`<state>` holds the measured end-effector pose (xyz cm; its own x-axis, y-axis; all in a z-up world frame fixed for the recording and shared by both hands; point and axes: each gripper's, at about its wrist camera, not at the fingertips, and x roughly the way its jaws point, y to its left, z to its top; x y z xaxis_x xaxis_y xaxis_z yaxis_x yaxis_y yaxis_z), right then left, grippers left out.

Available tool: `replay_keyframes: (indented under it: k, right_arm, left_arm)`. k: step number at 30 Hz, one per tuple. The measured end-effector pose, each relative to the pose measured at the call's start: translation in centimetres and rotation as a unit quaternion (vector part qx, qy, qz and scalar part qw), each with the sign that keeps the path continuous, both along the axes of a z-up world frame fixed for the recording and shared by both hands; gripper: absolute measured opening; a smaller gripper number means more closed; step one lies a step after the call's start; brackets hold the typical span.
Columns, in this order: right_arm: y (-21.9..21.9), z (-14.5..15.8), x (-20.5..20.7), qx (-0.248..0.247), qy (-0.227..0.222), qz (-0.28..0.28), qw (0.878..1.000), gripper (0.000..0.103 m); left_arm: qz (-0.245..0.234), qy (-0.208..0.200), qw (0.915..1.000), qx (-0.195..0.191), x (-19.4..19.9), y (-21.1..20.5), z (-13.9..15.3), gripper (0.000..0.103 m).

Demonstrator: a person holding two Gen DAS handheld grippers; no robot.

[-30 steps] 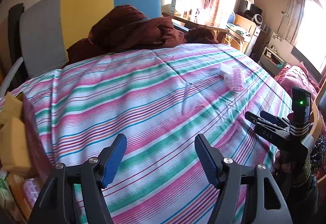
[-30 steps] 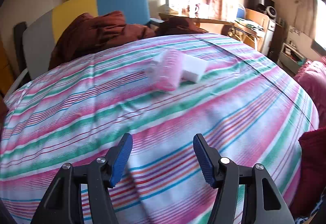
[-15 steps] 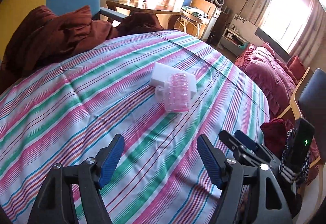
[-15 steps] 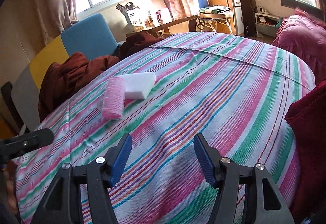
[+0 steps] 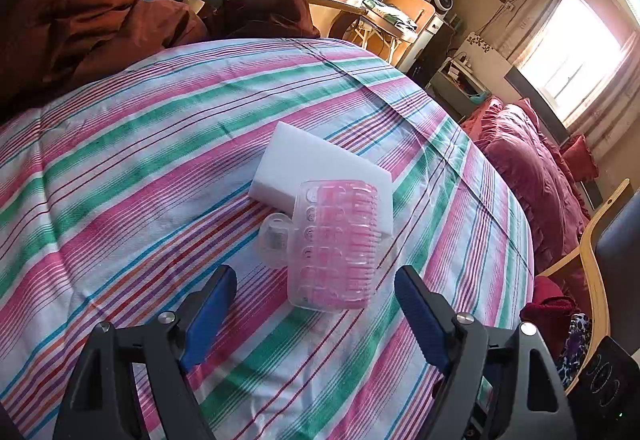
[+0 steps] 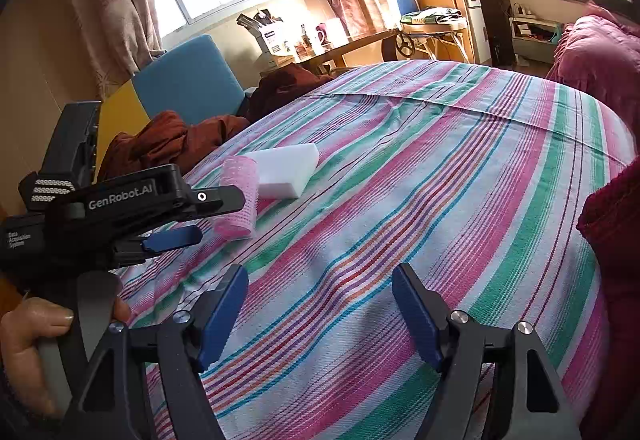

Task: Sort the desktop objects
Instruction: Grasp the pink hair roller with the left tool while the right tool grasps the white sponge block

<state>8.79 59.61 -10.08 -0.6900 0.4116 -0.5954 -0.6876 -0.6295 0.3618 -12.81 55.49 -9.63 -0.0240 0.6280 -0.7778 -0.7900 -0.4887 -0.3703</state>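
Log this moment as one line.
left gripper: open, facing pink roller case | right gripper: open | white sponge: touching case

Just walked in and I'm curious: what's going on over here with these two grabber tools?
A person is sorting things on a striped tablecloth with a handheld gripper in each hand. The left gripper, open, is lined up on a pink ridged plastic case lying against a white sponge block. The right gripper is open and empty, off to the side. Nothing is grasped yet.
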Motion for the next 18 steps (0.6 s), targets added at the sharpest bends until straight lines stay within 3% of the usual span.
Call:
replay_keyframes:
  k: [5,8,18]
  right_arm:
    - [0.0,-0.1,0.0,0.001,-0.002,0.001,1.0,0.077]
    - [0.0,-0.1,-0.1,0.002,-0.007,0.001,1.0,0.077]
    - [0.3,1.2,-3.0,0.019,-0.062,0.047,0.997,0.079]
  left_arm:
    - [0.002,0.013,0.9999,0.008,0.0,0.4,-0.4,0.062]
    - [-0.001,0.02,0.9998,0.008,0.3,-0.6,-0.2,0.061]
    - [0.033,0.059,0.9977,0.007,1.2,-11.0,2.1,0.059]
